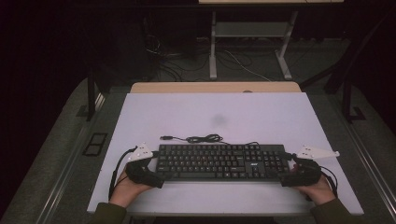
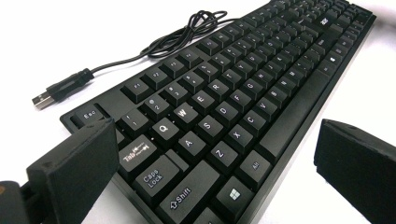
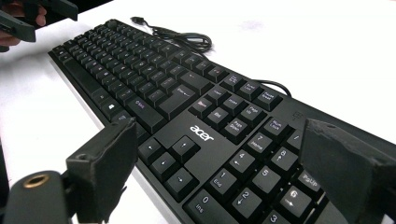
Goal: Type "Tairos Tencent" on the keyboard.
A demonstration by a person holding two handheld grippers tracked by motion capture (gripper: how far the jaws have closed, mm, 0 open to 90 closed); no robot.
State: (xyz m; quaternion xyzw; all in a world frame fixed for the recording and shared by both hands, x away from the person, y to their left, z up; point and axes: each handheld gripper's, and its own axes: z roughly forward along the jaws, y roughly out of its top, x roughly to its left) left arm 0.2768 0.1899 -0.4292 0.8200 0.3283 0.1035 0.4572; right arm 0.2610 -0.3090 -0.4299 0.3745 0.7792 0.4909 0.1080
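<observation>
The keyboard (image 1: 221,161) lies flat near the front of the white table (image 1: 261,116), long side running left to right, with its cable (image 1: 201,138) coiled loosely just behind it and the USB plug (image 2: 44,99) lying free on the tabletop. The left gripper (image 1: 152,164) sits at the keyboard's left end and the right gripper (image 1: 288,169) at its right end, each held in a hand that comes in from the front edge.

In the left gripper view the 2 jaws stand wide apart, one over the Tab and Esc corner and the other off the front edge near the space bar, so the end of the keyboard lies between them without either pad pressing on it. In the right gripper view the jaws are likewise spread, straddling the numpad end, one by the arrow keys and one past the PgUp key; whether that far jaw touches the case is hard to tell, but no squeeze is evident.

The step in hand looks like lining up for a 2-handed grasp of the keyboard by its ends. The next move would call for closing both pairs of jaws on the case at about the same time, then lifting level so the board does not twist and the trailing cable does not snag.
</observation>
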